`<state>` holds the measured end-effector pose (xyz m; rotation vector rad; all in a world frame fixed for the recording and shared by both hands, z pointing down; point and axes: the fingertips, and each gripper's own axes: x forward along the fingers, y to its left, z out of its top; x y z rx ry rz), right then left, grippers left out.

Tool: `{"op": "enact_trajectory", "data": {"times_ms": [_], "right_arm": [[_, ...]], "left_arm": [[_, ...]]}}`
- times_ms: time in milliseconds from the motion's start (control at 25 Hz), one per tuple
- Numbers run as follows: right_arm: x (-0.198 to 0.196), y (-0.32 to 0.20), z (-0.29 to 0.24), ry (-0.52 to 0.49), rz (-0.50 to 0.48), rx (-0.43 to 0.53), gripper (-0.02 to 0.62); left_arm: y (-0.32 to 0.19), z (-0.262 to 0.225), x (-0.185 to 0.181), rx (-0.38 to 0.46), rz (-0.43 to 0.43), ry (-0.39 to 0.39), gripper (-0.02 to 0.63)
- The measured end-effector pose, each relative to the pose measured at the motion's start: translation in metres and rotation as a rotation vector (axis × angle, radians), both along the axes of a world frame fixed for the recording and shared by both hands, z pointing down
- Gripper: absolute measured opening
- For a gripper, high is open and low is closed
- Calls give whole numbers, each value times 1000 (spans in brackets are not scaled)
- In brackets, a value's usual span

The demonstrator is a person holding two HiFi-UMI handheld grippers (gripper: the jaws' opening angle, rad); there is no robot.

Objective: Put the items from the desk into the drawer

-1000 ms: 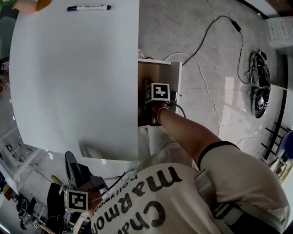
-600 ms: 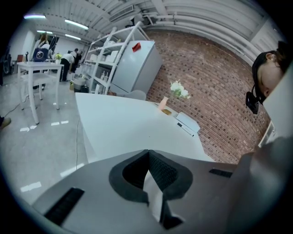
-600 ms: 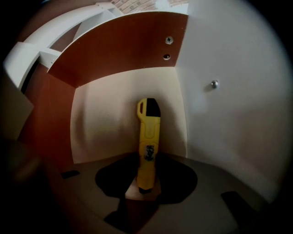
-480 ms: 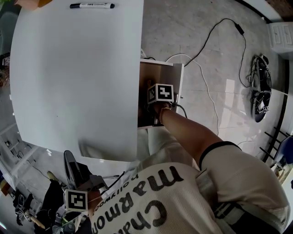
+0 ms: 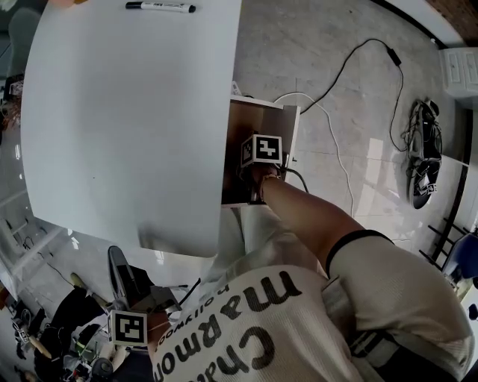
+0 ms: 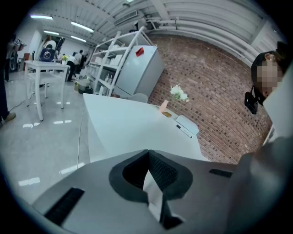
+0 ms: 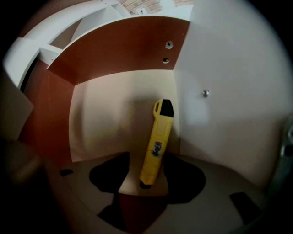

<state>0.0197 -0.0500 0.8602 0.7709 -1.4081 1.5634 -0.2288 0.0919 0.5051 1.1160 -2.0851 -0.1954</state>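
Observation:
A yellow utility knife (image 7: 156, 141) lies on the pale floor of the open drawer (image 5: 258, 119), close to its right wall. My right gripper (image 7: 143, 183) is inside the drawer, open, its dark pads apart on either side of the knife's near end. In the head view only the gripper's marker cube (image 5: 261, 148) and the forearm show. A black marker (image 5: 160, 7) lies at the far edge of the white desk (image 5: 127, 119). My left gripper (image 5: 118, 262) hangs below the desk's near edge, jaws shut and holding nothing.
A black cable (image 5: 343, 67) and a white cable (image 5: 336, 142) run across the tiled floor right of the drawer. Clutter lies on the floor at bottom left (image 5: 52, 336). In the left gripper view, a white box (image 6: 187, 124) and a small orange item (image 6: 164, 107) sit on the desk's far end.
The head view has shifted slightly. The right gripper stays inside the drawer and the left gripper stays low by the desk's near edge.

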Motion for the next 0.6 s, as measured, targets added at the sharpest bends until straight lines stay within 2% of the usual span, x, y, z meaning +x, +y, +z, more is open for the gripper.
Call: {"op": "enact_trajectory", "data": {"times_ms": [240, 400, 600], "right_arm": [[6, -7, -24, 31, 47, 32, 261], [9, -22, -56, 9, 151, 58, 242], [19, -84, -146, -89, 345, 234, 156]], "left_arm": [[4, -12, -5, -3, 7, 4, 2], [-17, -33, -17, 75, 62, 0, 2], [-47, -59, -29, 178, 139, -22, 2]]}}
